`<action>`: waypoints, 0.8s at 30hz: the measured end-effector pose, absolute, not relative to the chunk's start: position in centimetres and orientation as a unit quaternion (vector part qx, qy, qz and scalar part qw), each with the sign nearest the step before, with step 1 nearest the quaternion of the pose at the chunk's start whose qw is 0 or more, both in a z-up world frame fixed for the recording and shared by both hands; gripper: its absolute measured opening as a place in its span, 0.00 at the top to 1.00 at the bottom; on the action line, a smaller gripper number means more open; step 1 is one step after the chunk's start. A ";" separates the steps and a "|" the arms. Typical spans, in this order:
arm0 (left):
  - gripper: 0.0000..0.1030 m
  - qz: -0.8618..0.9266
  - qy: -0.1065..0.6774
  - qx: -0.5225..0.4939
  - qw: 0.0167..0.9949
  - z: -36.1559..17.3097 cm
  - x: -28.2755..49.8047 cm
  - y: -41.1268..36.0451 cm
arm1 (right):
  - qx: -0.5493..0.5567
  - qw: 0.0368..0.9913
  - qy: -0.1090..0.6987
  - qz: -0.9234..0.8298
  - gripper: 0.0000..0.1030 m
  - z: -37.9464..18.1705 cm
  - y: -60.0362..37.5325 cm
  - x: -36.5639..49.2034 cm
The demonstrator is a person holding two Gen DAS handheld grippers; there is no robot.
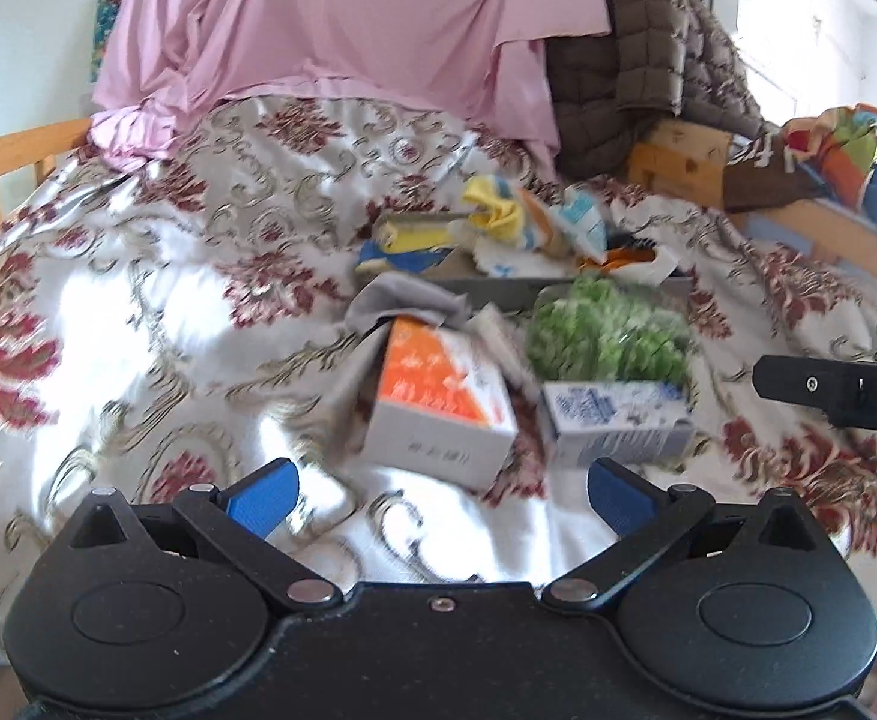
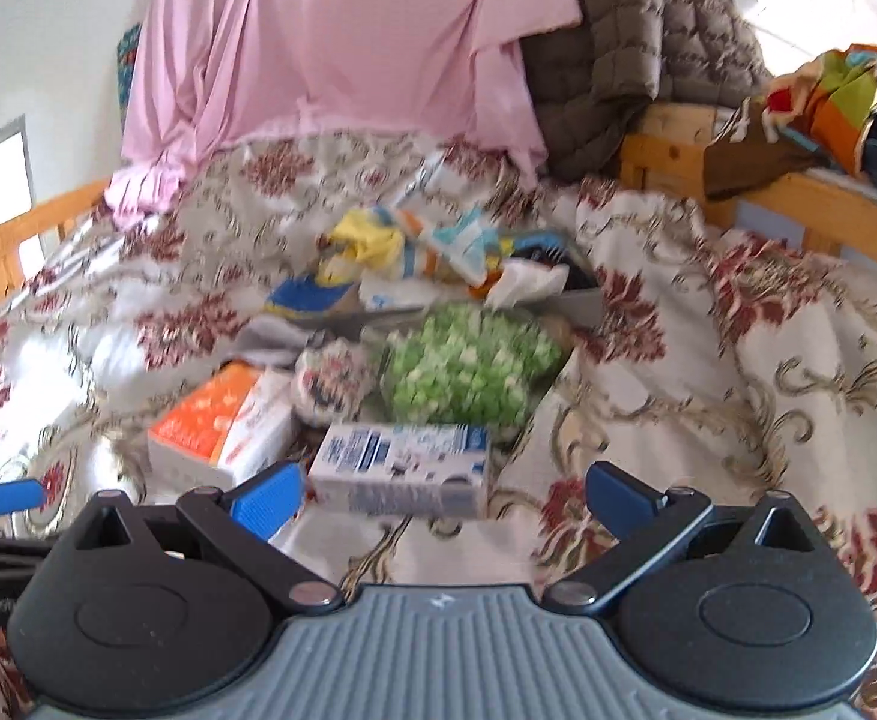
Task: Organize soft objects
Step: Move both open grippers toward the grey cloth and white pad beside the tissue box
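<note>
On a floral bedspread [image 1: 138,300] lies a pile of items. An orange-and-white box [image 1: 438,402] sits just ahead of my left gripper [image 1: 441,495], which is open and holds nothing. Beside it lies a blue-and-white carton [image 1: 615,423] [image 2: 399,468], right in front of my open, empty right gripper [image 2: 447,498]. Behind them rests a fluffy green object [image 1: 606,330] [image 2: 468,366], a grey cloth [image 1: 405,300], a small patterned bundle [image 2: 330,378], and a yellow, blue and white heap [image 1: 498,228] [image 2: 414,252] by a grey tray [image 1: 498,291]. The orange box [image 2: 216,426] shows left in the right wrist view.
A pink sheet [image 1: 342,30] and a brown quilted jacket [image 1: 636,60] hang at the back. Wooden bed rails [image 1: 12,162] [image 2: 798,198] flank the bed, with colourful bags [image 2: 846,96] at right. The other gripper's finger [image 1: 834,390] enters from the right.
</note>
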State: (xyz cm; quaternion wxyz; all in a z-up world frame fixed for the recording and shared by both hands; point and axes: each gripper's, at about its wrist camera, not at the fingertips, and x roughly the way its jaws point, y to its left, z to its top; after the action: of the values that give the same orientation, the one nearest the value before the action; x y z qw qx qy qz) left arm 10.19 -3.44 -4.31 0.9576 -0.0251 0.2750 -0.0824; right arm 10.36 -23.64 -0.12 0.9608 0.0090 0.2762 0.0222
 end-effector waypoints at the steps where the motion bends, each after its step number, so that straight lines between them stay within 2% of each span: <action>1: 0.01 -0.076 0.279 -0.024 0.957 -4.4 10.2 -3.3 | 0.006 0.959 0.282 0.023 0.00 -0.3 -23.5 10.4; 10: 0.01 -0.037 0.289 -0.032 0.956 -4.6 10.9 -2.1 | -0.013 0.947 0.319 0.033 0.00 -1.5 -22.6 11.4; 24: 0.01 -0.016 0.291 -0.038 0.956 -4.6 11.4 -1.3 | -0.018 0.946 0.319 0.060 0.00 -1.6 -21.5 11.8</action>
State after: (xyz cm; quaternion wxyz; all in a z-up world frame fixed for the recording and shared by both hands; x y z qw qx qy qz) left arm 11.40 -1.25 -4.65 0.9558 -0.0378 0.2913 -0.0158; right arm 11.81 -21.48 -1.65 0.9457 -0.0178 0.3189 0.0598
